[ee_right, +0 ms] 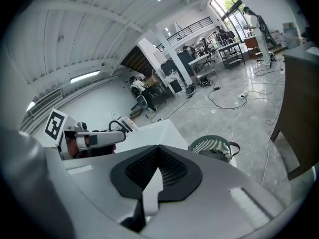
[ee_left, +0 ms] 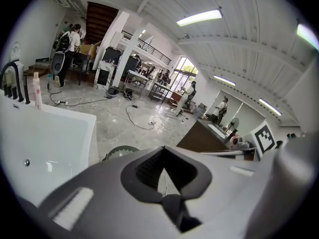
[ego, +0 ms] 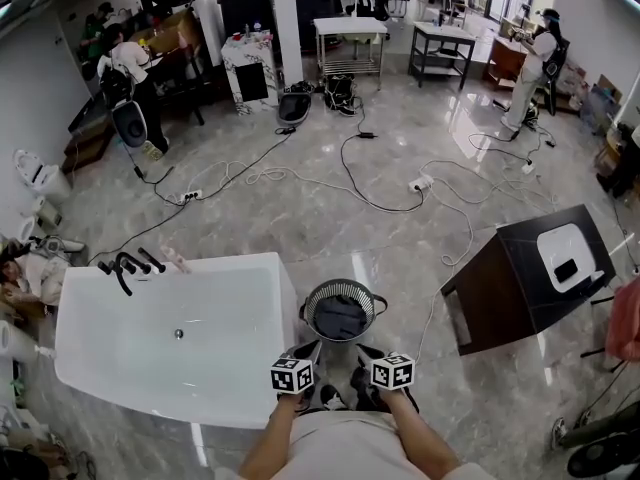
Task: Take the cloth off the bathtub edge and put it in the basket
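Dark cloth is down in the basket, bunched at the bottom below the slotted rim. The basket stands on the grey marble floor, just beside the right end of the white tub.

Both grippers hang side by side low in the head view, close to the basket's near side and tilted down towards it. The left gripper is closed. Its own view shows the jaws pressed together with nothing between them, the tub wall off to the left and a sliver of the basket rim peeking over the gripper body. The right gripper is closed too, jaws meeting and empty. Its view catches the basket to the right with the dark cloth inside, and the left gripper off to the left in front of the tub.

Around the scene, a black faucet sits at the tub's far left corner. A dark cabinet with a white basin on top stands to the right of the basket, well apart from it. Cables snake across the floor beyond. A few people stand at the far end of the room, too small to tell what they are doing.
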A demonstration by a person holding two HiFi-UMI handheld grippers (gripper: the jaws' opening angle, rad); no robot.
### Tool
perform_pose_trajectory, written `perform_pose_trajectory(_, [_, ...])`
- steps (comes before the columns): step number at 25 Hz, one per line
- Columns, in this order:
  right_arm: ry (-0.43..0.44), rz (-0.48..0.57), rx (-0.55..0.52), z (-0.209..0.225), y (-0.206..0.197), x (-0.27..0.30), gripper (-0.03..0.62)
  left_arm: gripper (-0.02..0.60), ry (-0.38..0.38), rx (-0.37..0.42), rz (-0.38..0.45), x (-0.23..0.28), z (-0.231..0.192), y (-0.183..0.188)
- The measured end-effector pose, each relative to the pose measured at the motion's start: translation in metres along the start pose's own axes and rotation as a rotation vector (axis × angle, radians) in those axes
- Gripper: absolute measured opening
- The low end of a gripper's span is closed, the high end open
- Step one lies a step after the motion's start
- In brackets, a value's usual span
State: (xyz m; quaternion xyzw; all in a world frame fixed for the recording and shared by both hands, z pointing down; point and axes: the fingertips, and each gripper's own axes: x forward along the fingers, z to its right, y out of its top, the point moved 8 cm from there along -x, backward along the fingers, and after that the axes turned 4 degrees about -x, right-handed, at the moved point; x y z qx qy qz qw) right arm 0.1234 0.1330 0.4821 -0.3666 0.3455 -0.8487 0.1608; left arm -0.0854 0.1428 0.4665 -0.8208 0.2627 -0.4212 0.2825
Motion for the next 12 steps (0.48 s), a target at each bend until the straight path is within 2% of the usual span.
perform_pose_trajectory(4, [0.026,0.002,-0.010,-0.007,-0.004,0.000,-0.002,0.057,0.000,0.013,-0.006,-0.002,0.001,-0.003])
perform_pose_trajectory(8, [-0.009,-0.020,-0.017,-0.002,-0.010,-0.003,0.000,0.058,0.021,0.008,0.001,-0.004,-0.002,-0.007])
perform_pose_trajectory(12, [-0.037,-0.021,-0.031,0.006,-0.015,-0.010,0.000,0.058,0.069,0.020,0.045,-0.003,-0.001,-0.007])
